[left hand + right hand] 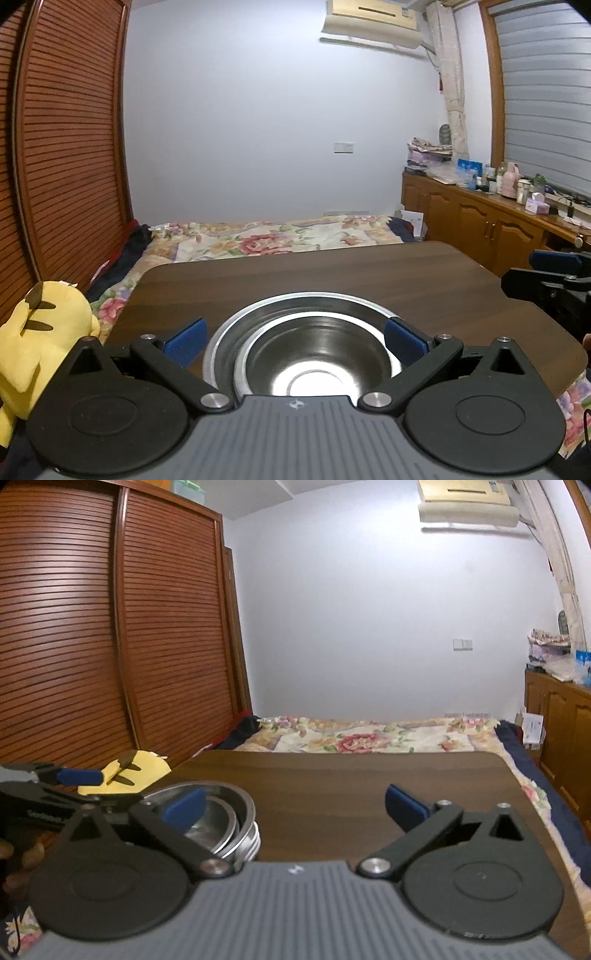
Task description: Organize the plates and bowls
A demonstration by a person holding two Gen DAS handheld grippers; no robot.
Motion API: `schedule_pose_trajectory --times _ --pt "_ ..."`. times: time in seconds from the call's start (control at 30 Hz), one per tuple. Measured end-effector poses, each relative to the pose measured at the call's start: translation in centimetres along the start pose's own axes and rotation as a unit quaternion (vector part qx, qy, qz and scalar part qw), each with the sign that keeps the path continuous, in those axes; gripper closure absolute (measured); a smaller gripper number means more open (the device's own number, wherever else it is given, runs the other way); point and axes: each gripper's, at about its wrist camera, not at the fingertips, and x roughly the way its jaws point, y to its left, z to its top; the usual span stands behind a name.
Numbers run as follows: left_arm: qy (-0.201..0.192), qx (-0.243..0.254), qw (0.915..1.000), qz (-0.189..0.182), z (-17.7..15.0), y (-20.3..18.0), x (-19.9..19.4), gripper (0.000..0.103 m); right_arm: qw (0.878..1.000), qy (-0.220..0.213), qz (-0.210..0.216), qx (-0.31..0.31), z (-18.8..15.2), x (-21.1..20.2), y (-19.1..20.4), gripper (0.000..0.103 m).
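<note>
Two nested steel bowls (317, 354) | one table (332, 273)

Near rim of stacked steel bowls (317, 354) hidden behind left tongs' body, yellow plush toy (40, 350) cut off at left edge, sideboard clutter (509, 184) — too small to tell.

Nested bowls (317, 350) shiny polished metal, glare at the base. Table (332, 273) dark smooth wood-grain, slight sheen. Gripper pads (186, 341) blue ribbed, housing matt black plastic. Left toy (40, 332) yellow plush.
</note>
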Motion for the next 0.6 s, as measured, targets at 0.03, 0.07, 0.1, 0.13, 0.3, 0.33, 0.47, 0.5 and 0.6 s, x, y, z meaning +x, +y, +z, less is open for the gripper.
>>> schedule_pose_trajectory --times 0.03,0.07,0.1,0.13,0.3,0.33,0.47,0.5,0.6 --pt "0.0 0.0 1.0 -0.001 0.1 -0.2 -0.1 0.0 1.0 -0.002 -0.001 -0.002 0.1 -0.2 0.0 0.0" --pt "-0.001 0.001 1.0 -0.001 0.1 -0.5 -0.2 0.0 1.0 -0.004 -0.001 -0.004 0.2 -0.5 0.0 0.0" --pt "-0.001 0.002 1.0 -0.001 0.2 -0.7 -0.2 0.0 1.0 -0.007 -0.004 -0.005 0.3 -0.7 0.1 0.0" --pt "-0.001 0.003 1.0 0.0 0.2 -0.9 -0.3 0.0 1.0 -0.009 -0.007 -0.005 0.4 -0.9 0.1 0.0" --pt "-0.006 0.008 0.9999 0.01 0.6 -2.0 -0.8 0.0 1.0 -0.009 -0.025 0.002 0.4 -1.8 0.3 0.0" --pt "-0.007 0.006 0.9999 0.01 0.7 -2.2 -1.0 0.0 1.0 -0.006 -0.029 0.003 0.5 -1.9 0.3 0.0" --pt "-0.003 -0.011 0.9998 0.018 1.0 -2.9 -1.6 0.0 0.999 0.008 -0.042 0.0 0.6 -2.0 0.5 0.0" --pt "-0.002 -0.01 0.9997 0.021 1.1 -3.1 -1.6 0.0 0.999 0.008 -0.047 -0.001 0.6 -2.2 0.5 0.0" --pt "-0.002 -0.005 0.9996 0.026 1.4 -3.4 -1.9 0.0 0.998 0.005 -0.057 0.003 0.7 -2.7 0.5 0.0"
